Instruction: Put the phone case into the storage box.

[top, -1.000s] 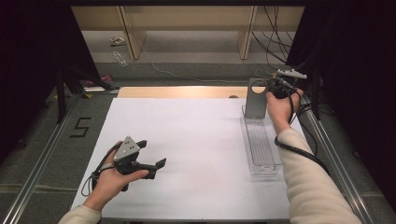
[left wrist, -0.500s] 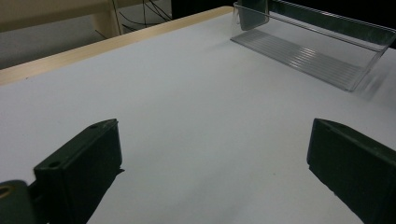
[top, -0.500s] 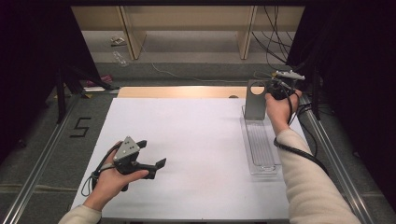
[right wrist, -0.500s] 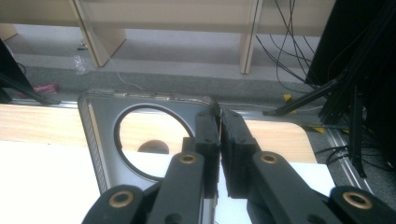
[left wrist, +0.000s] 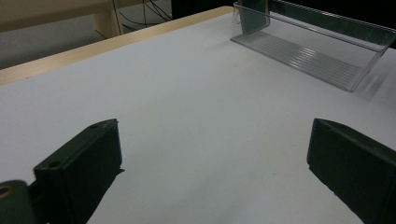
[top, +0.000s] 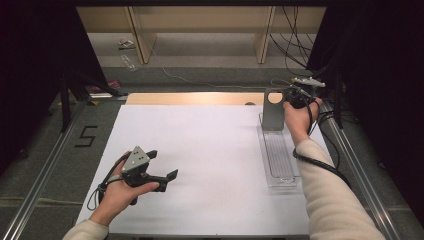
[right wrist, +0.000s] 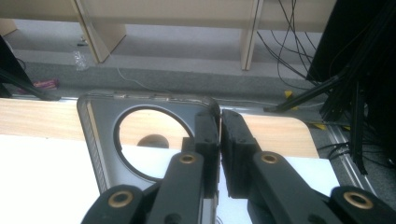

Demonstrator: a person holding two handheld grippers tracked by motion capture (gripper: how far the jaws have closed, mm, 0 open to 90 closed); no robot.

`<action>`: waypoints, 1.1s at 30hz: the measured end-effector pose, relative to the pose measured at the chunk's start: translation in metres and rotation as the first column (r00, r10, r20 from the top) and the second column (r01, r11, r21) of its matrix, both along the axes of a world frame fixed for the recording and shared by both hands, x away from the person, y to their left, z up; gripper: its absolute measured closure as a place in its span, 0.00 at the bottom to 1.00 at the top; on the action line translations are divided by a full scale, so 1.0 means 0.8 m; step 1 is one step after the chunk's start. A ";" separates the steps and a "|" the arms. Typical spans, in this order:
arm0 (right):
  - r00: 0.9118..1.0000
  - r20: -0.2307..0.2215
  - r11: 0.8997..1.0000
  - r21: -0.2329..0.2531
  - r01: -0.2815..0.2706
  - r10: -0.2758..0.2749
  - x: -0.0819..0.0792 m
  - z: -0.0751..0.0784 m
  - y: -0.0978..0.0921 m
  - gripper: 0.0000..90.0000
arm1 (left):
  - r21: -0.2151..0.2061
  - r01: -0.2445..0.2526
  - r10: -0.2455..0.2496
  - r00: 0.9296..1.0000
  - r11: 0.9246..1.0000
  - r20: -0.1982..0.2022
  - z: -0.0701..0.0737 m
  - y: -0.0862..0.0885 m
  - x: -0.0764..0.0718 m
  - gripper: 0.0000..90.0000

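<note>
The left gripper [left wrist: 215, 168] hangs low over the white table [left wrist: 187, 93], its two black jaws spread wide apart with nothing between them. At two o'clock lies a clear plastic tray [left wrist: 317, 56], lengthwise, well apart from the jaws.

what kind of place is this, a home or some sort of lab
Most likely a lab or recording rig, not a home: a white work table framed by metal rails, dark curtains on both sides, and loose cables on the grey floor beyond.
</note>
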State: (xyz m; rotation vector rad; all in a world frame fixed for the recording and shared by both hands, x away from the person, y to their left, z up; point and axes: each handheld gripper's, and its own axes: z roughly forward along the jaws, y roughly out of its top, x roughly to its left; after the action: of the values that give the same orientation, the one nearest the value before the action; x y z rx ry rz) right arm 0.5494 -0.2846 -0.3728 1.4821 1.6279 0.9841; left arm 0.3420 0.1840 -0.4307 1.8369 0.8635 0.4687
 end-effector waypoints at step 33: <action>1.000 -0.022 1.000 0.015 0.004 -0.003 0.002 -0.010 -0.005 0.90 | -0.001 0.001 -0.001 1.000 1.000 -0.004 -0.001 -0.001 0.000 0.03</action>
State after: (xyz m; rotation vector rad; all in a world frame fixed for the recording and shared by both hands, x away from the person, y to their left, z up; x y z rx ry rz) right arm 0.5510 -0.2886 -0.3809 1.5103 1.6361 0.9830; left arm 0.3420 0.1832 -0.4313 1.8371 0.8654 0.4645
